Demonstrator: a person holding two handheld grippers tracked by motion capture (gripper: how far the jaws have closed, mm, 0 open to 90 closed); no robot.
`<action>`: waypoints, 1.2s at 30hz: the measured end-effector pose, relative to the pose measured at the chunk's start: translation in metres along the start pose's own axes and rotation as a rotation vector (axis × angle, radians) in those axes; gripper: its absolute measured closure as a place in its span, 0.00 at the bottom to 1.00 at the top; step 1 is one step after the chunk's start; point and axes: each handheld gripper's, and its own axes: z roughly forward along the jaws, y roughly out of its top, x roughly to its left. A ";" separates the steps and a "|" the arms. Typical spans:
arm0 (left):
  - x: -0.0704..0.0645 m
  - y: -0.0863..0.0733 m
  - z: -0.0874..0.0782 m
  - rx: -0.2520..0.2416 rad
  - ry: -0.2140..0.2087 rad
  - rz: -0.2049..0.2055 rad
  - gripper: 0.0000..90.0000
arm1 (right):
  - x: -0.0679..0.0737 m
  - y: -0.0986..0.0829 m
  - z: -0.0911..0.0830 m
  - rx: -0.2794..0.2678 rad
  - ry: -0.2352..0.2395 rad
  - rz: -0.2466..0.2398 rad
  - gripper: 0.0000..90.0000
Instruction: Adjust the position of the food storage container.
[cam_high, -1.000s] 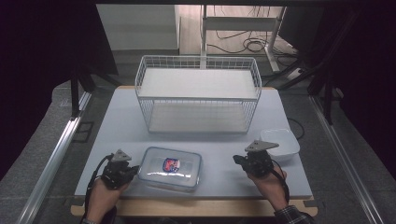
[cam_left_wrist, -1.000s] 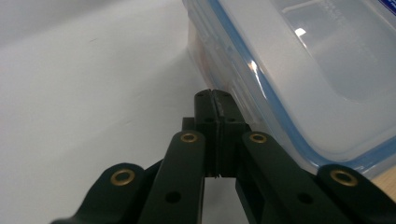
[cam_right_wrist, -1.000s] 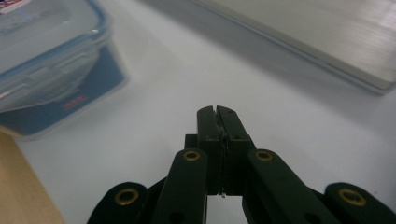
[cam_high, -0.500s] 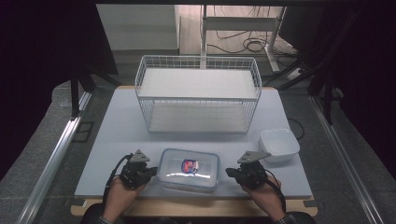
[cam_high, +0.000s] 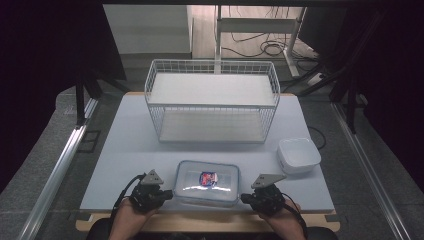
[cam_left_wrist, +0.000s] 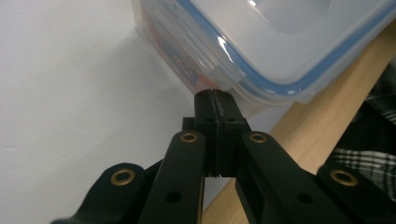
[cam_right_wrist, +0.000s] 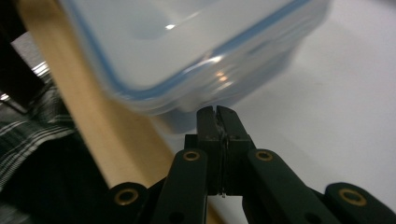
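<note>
A clear plastic container with a blue-sealed lid and a colourful item inside lies near the table's front edge. My left gripper is at its left end and my right gripper is at its right end. In the left gripper view the jaws are shut, tips against the container just below the lid rim. The right gripper view shows the shut jaws pressed under the rim of the container. Nothing sits between either pair of jaws.
A white wire basket stands at the back middle of the grey table. A white square bowl sits to the right of the container. The wooden front edge runs right behind both hands.
Both grippers have come down and inward to the container's two ends. The container has slid a little to the right, and the bowl is now uncovered.
</note>
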 end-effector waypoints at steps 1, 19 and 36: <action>0.000 0.001 0.000 -0.003 0.008 0.003 1.00 | 0.002 -0.001 0.000 -0.003 0.007 -0.001 0.99; 0.008 0.024 0.022 -0.027 0.006 -0.007 1.00 | -0.029 0.007 0.004 -0.033 -0.071 0.034 0.99; 0.028 0.048 0.042 -0.031 0.058 -0.015 1.00 | -0.053 0.020 0.014 -0.045 -0.106 0.033 0.99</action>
